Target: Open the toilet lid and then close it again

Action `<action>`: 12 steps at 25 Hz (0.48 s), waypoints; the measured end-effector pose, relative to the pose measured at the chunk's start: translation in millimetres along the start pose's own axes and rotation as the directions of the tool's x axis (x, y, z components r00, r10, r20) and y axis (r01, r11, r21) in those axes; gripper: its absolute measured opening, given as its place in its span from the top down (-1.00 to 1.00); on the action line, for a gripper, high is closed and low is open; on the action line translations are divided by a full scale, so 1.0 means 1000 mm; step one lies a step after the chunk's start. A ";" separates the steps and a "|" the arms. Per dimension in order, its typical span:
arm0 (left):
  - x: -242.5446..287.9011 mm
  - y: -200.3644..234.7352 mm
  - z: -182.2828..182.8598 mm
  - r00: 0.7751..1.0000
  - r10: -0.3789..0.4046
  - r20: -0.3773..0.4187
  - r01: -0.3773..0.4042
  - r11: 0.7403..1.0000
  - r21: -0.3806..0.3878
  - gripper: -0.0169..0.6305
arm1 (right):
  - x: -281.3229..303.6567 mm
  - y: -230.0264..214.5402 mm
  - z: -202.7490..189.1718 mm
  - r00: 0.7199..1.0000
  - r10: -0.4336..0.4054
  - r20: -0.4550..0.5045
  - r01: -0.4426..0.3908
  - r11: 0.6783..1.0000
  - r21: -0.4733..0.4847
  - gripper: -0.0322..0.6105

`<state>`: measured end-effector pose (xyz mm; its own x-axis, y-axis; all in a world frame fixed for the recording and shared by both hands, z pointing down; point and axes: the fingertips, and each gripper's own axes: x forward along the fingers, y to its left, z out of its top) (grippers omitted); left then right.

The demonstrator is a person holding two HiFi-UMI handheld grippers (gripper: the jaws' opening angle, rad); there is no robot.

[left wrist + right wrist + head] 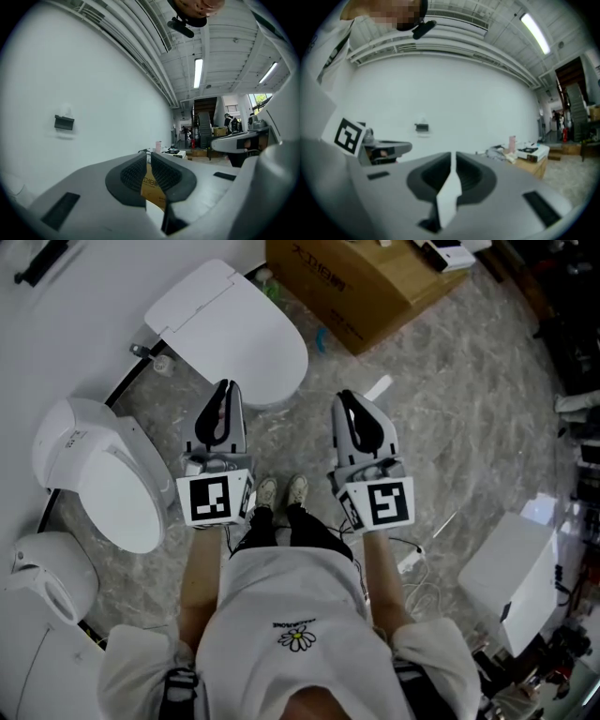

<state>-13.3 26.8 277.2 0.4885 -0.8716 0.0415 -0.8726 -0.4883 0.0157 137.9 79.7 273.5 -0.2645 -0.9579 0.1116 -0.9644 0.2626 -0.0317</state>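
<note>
Seemingly nothing done yet: lid [246, 329] down (untouched), left tongs [223, 388] and right tongs [346, 399] pressed together, empty, short of it.

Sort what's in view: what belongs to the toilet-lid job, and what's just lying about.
Job: closed toilet lid ahead; left gripper; right gripper, both with fingers shut, empty.
Lying about: toilet at left; cardboard box; white box at right.
</note>
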 end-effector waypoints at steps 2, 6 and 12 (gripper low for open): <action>0.014 0.002 -0.019 1.000 -0.029 -0.008 0.029 1.000 -0.009 0.75 | 0.014 -0.006 -0.011 1.000 0.030 0.004 -0.030 1.000 0.007 0.80; 0.035 0.010 -0.075 0.999 -0.018 -0.042 0.018 1.000 -0.001 0.65 | 0.041 -0.009 -0.057 0.992 0.125 -0.008 -0.125 0.992 -0.012 0.46; 0.053 0.011 -0.178 0.996 -0.042 -0.085 0.037 0.998 -0.058 0.51 | 0.078 -0.021 -0.172 0.982 0.137 -0.132 -0.145 0.988 -0.045 0.35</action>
<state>2.0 -17.0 457.4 0.5223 -0.8435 0.1253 -0.8528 -0.5169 0.0752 137.6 19.7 453.6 -0.3923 -0.8889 0.2364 -0.9151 0.4033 -0.0024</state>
